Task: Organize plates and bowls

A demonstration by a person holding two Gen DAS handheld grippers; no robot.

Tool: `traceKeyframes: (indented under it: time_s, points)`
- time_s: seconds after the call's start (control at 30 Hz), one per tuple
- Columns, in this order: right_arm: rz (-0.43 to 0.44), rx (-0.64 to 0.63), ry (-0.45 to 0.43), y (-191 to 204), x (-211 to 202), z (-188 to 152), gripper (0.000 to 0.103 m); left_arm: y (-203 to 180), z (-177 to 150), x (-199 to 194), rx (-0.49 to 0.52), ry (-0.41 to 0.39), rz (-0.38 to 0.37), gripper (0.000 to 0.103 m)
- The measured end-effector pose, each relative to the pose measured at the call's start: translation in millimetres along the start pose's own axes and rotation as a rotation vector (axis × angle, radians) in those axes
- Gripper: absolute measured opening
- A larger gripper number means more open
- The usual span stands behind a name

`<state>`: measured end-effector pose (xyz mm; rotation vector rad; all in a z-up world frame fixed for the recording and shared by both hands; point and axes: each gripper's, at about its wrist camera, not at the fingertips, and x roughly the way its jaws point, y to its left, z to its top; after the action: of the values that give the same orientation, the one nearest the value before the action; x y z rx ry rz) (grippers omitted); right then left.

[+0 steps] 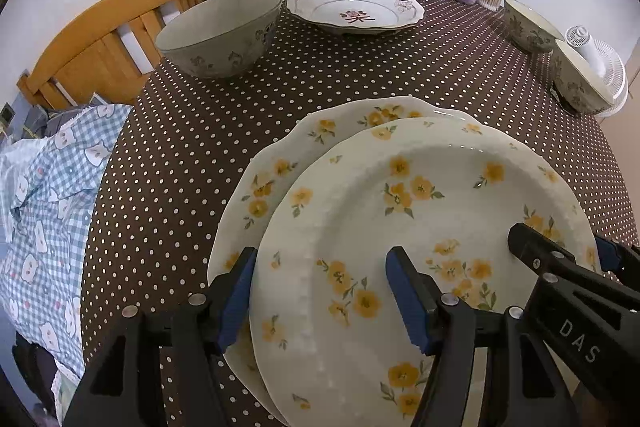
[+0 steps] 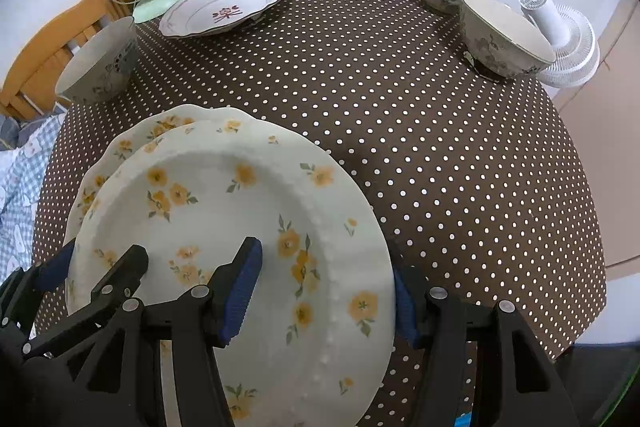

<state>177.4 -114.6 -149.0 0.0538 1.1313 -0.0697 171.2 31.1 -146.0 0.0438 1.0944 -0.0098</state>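
Left wrist view: left gripper (image 1: 320,291) straddles the left rim of the upper cream yellow-flowered ceramic plate (image 1: 420,227), jaws apart, and right gripper (image 2: 326,291) brackets its right rim likewise, probably to centre it on the matching lower plate (image 1: 280,163), which it overlaps off-centre on the brown polka-dot tablecloth (image 2: 440,147). Actual pad contact with the rim is unclear; the plates' near edges are hidden behind the tools.

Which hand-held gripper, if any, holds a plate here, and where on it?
Both straddle the top plate: the left hand-held gripper over its left rim, the right hand-held gripper over its right rim. Jaws look open; whether they actually grip cannot be told.
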Motion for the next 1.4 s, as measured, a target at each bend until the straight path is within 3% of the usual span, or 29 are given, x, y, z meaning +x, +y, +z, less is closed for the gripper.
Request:
traceKeyframes:
  time_s: [0.2, 0.43, 0.6, 0.63, 0.7, 0.8, 1.4]
  points:
    - [0.026, -0.016, 0.019, -3.1, 1.4, 0.7, 0.063, -1.8, 3.3, 2.2, 0.0, 0.015, 0.01, 0.07]
    - [-0.006, -0.058, 0.008, -4.0, -10.7, -2.9, 0.063, -7.2, 8.0, 5.0, 0.006, 0.043, 0.027, 0.078]
    - [0.004, -0.055, 0.009, -8.2, -22.9, -6.0, 0.062, -14.2, 12.4, -7.6, 0.022, -0.014, 0.071, 0.085]
    - [0.008, -0.051, 0.018, -9.2, -22.9, -5.7, 0.061, -14.8, 13.6, -8.5, 0.02, -0.013, 0.064, 0.085]
    - [0.014, -0.048, 0.033, -10.6, -23.1, -6.2, 0.041, -13.9, 14.2, -9.8, 0.015, -0.01, 0.049, 0.085]
    - [0.025, -0.059, 0.046, -8.2, -21.8, -8.6, 0.034, -12.8, 14.6, -12.8, 0.008, -0.016, 0.028, 0.085]
    - [-0.011, -0.07, 0.038, 15.3, -6.7, -3.4, 0.036, -1.1, 4.2, -16.7, -0.007, -0.009, 0.0, 0.086]
